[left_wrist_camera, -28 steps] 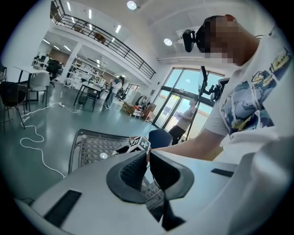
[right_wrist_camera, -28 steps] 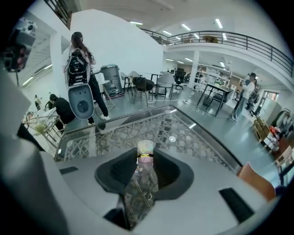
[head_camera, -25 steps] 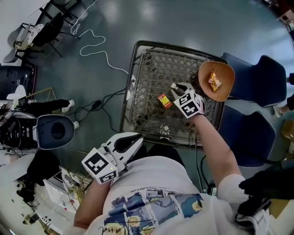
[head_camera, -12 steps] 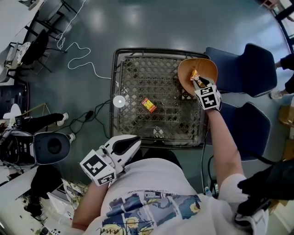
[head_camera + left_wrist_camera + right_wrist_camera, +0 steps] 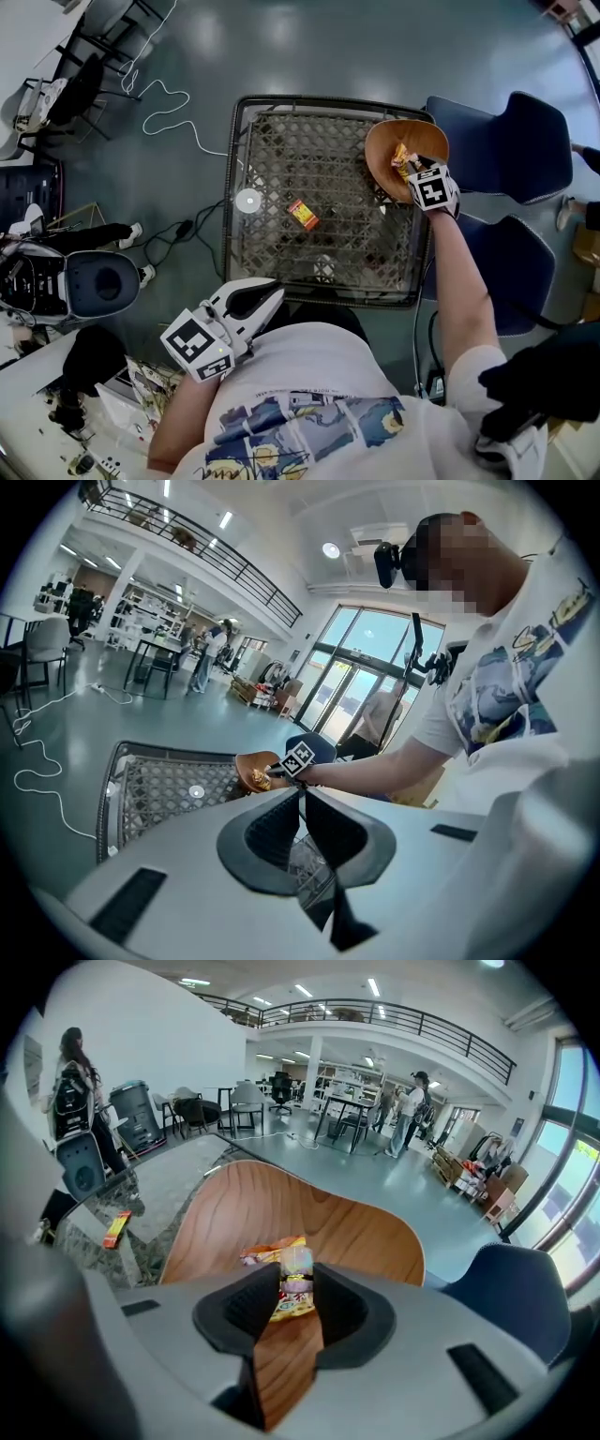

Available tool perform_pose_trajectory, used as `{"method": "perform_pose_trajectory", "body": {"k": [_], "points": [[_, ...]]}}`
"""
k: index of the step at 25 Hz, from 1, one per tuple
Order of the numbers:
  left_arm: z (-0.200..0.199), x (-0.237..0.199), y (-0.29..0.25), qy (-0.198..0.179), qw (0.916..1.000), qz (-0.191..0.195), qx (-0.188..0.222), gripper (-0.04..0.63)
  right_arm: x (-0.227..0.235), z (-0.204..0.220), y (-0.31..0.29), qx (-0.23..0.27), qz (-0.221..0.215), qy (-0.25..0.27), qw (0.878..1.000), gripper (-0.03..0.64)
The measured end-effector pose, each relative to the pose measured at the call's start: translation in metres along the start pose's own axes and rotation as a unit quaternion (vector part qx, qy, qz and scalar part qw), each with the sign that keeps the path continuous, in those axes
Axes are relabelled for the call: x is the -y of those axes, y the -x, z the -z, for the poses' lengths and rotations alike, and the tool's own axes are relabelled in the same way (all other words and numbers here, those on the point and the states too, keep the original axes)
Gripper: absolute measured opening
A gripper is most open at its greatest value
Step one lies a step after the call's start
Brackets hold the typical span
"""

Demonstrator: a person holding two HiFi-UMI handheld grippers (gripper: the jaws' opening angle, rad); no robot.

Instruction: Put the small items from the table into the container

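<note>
Wooden bowl (image 5: 386, 148) drop is probably coming up: right tongs (image 5: 411, 171) are hovering over it pinching a candy (image 5: 296, 1262), next needing spreading, left tongs (image 5: 277, 290) idling pressed together.

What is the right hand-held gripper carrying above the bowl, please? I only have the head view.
Observer: In its own view, the right hand-held gripper is clamped on a small clear-wrapped item.
Operator: Thank you. Is it lined up with the inside of the container?
Observer: Yes. The right gripper view shows the inside of the wooden bowl straight beyond the jaws.
Operator: And could you tell me about the other one?
Observer: The left hand-held gripper has its jaws together with nothing between them.
</note>
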State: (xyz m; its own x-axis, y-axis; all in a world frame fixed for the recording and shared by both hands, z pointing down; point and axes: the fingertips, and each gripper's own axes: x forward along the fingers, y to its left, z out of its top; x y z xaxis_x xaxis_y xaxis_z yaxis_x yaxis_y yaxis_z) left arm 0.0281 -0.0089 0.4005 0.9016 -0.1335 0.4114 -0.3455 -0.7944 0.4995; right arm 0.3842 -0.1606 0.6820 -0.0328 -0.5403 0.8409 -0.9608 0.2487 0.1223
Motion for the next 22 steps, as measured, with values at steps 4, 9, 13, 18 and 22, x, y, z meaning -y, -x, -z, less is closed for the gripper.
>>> {"method": "perform_pose_trajectory", "body": {"k": [4, 9, 13, 18, 22], "points": [[0.000, 0.001, 0.003, 0.004, 1.0000, -0.008, -0.001, 0.009, -0.001, 0.007, -0.012, -0.017, -0.009, 0.003, 1.000, 0.115], [-0.001, -0.001, 0.007, 0.009, 0.9998, -0.015, 0.003, 0.009, -0.002, 0.004, -0.016, -0.029, -0.015, 0.010, 0.999, 0.115], [0.001, 0.001, 0.008, 0.009, 0.9998, -0.016, 0.006, 0.009, -0.004, 0.004, -0.017, -0.034, -0.018, 0.018, 0.999, 0.115], [0.005, 0.000, 0.008, 0.012, 0.9997, -0.017, 0.008, 0.009, -0.006, 0.007, -0.021, -0.045, -0.029, 0.020, 0.998, 0.117], [0.005, -0.002, 0.009, 0.015, 0.9997, -0.019, 0.009, 0.009, -0.004, 0.006, -0.023, -0.050, -0.031, 0.016, 0.998, 0.117]]}}
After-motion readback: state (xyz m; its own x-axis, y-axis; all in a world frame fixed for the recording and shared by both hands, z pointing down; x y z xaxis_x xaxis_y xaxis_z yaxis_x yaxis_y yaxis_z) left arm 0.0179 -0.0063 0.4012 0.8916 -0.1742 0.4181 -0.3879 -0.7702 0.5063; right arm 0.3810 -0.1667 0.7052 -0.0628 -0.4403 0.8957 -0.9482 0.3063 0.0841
